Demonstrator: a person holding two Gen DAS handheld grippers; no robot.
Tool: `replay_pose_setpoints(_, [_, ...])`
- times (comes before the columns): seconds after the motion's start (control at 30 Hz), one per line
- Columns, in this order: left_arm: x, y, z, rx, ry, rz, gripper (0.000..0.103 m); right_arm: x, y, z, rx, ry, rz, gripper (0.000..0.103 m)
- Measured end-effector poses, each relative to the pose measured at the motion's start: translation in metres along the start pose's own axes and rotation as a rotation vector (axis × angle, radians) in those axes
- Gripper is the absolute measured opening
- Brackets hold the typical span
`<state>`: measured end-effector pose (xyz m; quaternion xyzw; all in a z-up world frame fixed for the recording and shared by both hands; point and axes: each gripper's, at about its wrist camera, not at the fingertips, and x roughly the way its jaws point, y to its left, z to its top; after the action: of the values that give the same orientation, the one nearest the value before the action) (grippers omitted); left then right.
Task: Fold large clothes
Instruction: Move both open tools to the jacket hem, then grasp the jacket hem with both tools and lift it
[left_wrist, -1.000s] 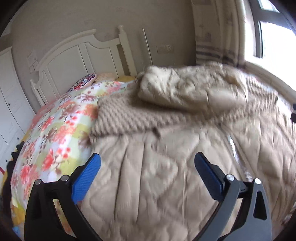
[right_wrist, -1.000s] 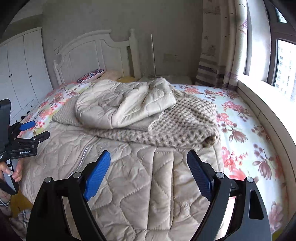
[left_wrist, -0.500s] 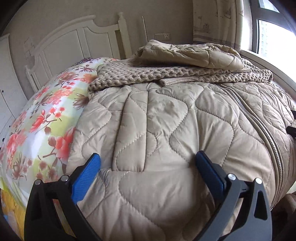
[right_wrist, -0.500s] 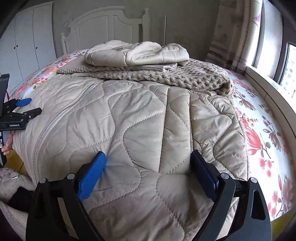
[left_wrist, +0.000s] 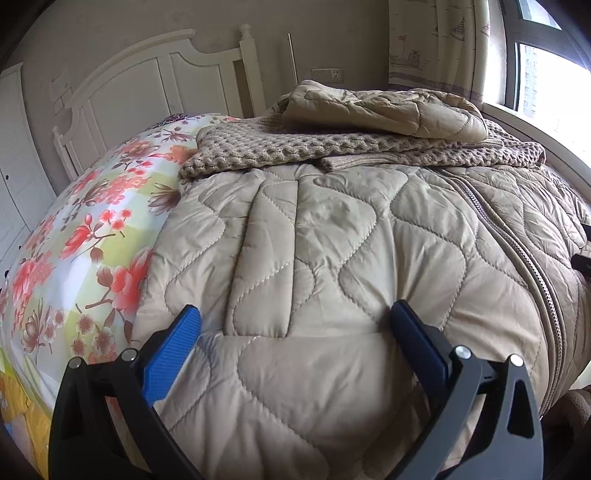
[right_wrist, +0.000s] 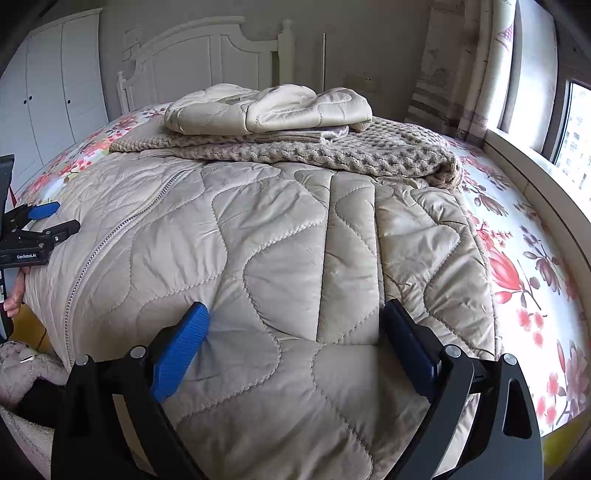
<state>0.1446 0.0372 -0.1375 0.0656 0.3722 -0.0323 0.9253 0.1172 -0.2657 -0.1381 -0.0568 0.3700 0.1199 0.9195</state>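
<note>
Here the left gripper (left_wrist: 295, 321) sits low over the near hem of the quilted beige coat (left_wrist: 332, 258), its blue pads spread wide with the fabric bulging between them; whether the pads actually press into the cloth is hard to tell. The right gripper (right_wrist: 295, 321) is likewise spread, straddling the hem on the other side of the zipper (right_wrist: 110, 240). Seen from the right wrist, the left gripper shows only as a black frame with a blue tip at the picture's edge, most of it cut off, with a few bare fingers (right_wrist: 13, 302) curled round its handle.

The coat lies flat across the foot of the bed (right_wrist: 535, 295), front up, its lower edge falling out of sight beneath both cameras. A sleeve lies folded along the coat's right edge. Beyond it, overlapping the collar end, lies a chunky knit sweater (right_wrist: 351, 151), and on top of that a paler folded quilted jacket (right_wrist: 266, 110); together they hide the coat's neckline.

Around them spreads a floral bedsheet (left_wrist: 92, 240). A white headboard (left_wrist: 147, 74) stands behind, white wardrobe doors (right_wrist: 55, 81) to one side, a curtain (right_wrist: 461, 74) and bright window (right_wrist: 576, 136) to the other. Something fuzzy and pinkish (right_wrist: 22, 365) sits below the bed edge, unclear.
</note>
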Motion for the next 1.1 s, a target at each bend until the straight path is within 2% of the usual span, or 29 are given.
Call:
replay_pose_setpoints(0.23, [-0.002,0.005,-0.002,-0.022,0.004,-0.026,0.101,-0.001,0.001,-0.001,0.016,0.009,-0.013,0.091])
replay_pose_setpoints(0.3, [-0.013,0.011,-0.005,-0.027,0.001,-0.007,0.101,-0.006,0.003,-0.001,0.007,0.019,-0.02,0.091])
replay_pose_setpoints(0.4, [-0.047,0.037,-0.021,-0.077,-0.076,-0.018,0.101,-0.03,0.006,-0.012,-0.03,-0.012,-0.039,0.091])
replay_pose_setpoints(0.47, [-0.067,0.06,-0.04,-0.095,-0.085,-0.05,0.101,-0.052,0.003,-0.027,-0.054,-0.047,-0.058,0.091])
replay_pose_setpoints(0.53, [-0.077,0.079,-0.059,-0.112,-0.063,-0.05,0.101,-0.069,-0.004,-0.045,-0.048,-0.054,-0.043,0.091])
replay_pose_setpoints(0.63, [-0.083,0.102,-0.092,-0.169,-0.008,-0.117,0.101,-0.086,-0.021,-0.075,0.008,-0.038,-0.019,0.091])
replay_pose_setpoints(0.73, [-0.079,0.11,-0.112,-0.209,0.018,-0.179,0.101,-0.088,-0.042,-0.099,0.107,-0.013,0.01,0.091])
replay_pose_setpoints(0.9, [-0.069,0.099,-0.102,-0.224,-0.007,-0.306,0.101,-0.082,-0.078,-0.118,0.309,0.007,0.095,0.091])
replay_pose_setpoints(1.1, [-0.041,0.097,-0.097,-0.28,0.05,-0.336,0.101,-0.071,-0.091,-0.116,0.381,-0.004,0.127,0.091])
